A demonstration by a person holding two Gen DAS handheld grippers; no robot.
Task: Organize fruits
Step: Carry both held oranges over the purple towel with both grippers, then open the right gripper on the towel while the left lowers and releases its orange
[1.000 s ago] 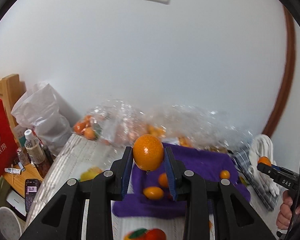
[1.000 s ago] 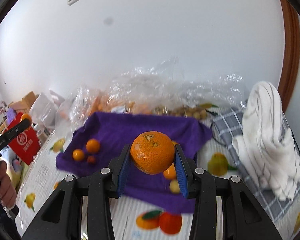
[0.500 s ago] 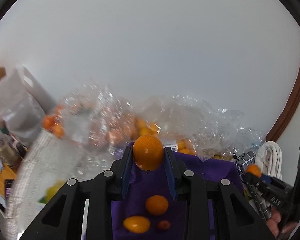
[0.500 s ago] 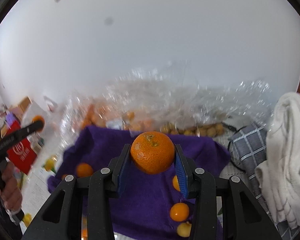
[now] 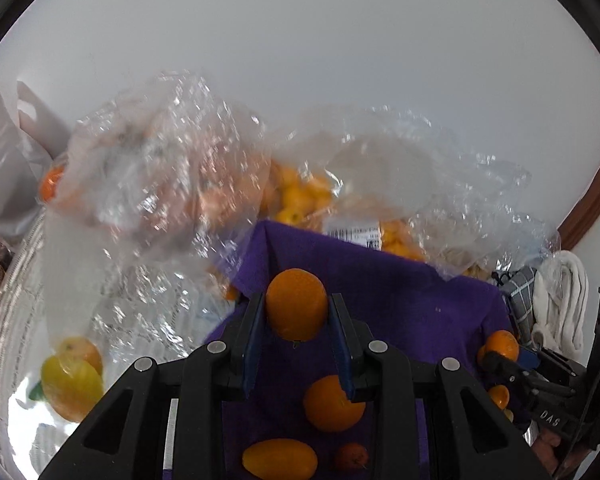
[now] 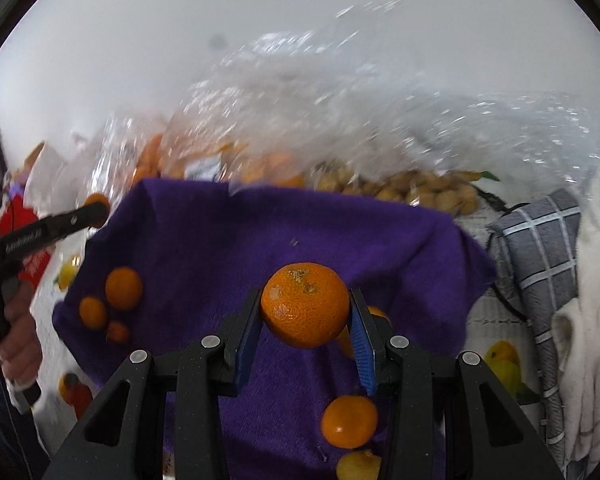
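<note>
Your left gripper (image 5: 297,322) is clamped on a small orange (image 5: 296,304), held above the purple cloth's (image 5: 400,300) left part, with loose fruit lying on it below. Your right gripper (image 6: 305,336) is pinching a mandarin (image 6: 305,305) over the cloth's middle; clear plastic bags (image 6: 340,120) of fruit sit just behind

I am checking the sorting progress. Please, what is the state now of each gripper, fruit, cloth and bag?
left gripper: shut on small orange
right gripper: shut on large mandarin
purple cloth: spread flat, carrying loose fruit
loose orange: resting on cloth
plastic bags: crumpled, holding fruit
</note>
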